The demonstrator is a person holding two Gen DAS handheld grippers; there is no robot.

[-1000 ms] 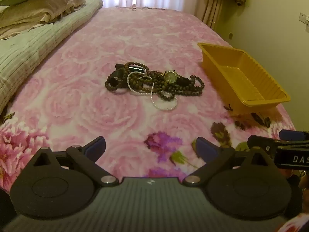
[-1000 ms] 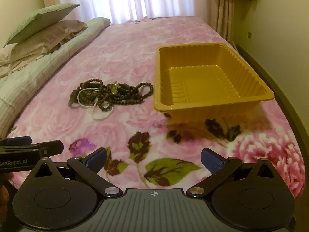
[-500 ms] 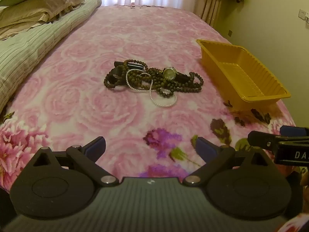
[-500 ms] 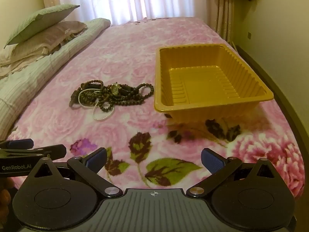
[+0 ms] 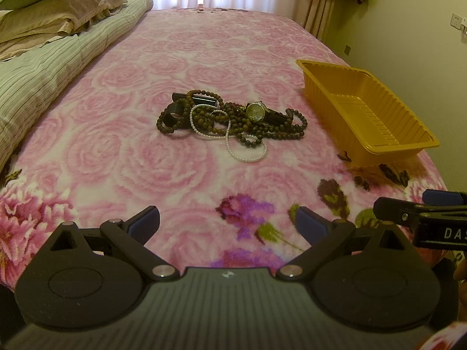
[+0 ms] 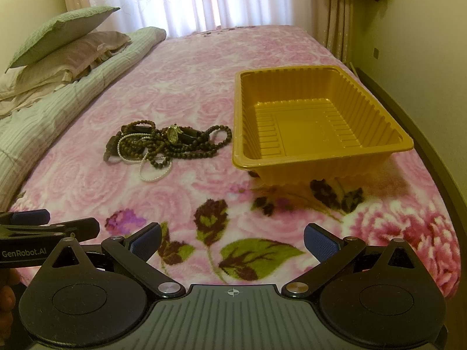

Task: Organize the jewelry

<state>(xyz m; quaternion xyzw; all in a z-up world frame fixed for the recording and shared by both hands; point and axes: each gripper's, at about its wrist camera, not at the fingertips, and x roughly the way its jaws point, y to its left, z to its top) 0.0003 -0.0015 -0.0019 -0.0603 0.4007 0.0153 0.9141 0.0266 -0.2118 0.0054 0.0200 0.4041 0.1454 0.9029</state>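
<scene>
A tangled jewelry pile [image 5: 230, 118] [image 6: 166, 143] lies on the pink floral blanket: dark bead strands, a white pearl strand [image 5: 246, 151], a gold-faced watch [image 5: 255, 110] [image 6: 172, 134] and black bands. An empty yellow plastic tray [image 5: 376, 143] [image 6: 321, 157] stands to its right. My left gripper [image 5: 227, 223] is open, well short of the pile, nothing between its blue pads. My right gripper [image 6: 232, 240] is open too, low over the blanket in front of the tray and apart from it. Each gripper shows at the edge of the other's view.
Pillows [image 6: 64, 46] and a striped green quilt [image 5: 49, 70] run along the bed's left side. The wall and curtains [image 6: 338, 8] close the right and far sides. The bed's right edge [image 6: 437, 175] drops off just past the tray.
Both views have crept slightly forward and up, so the pile and tray sit a little lower or closer in frame. Both grippers stay open; nothing has been touched.
</scene>
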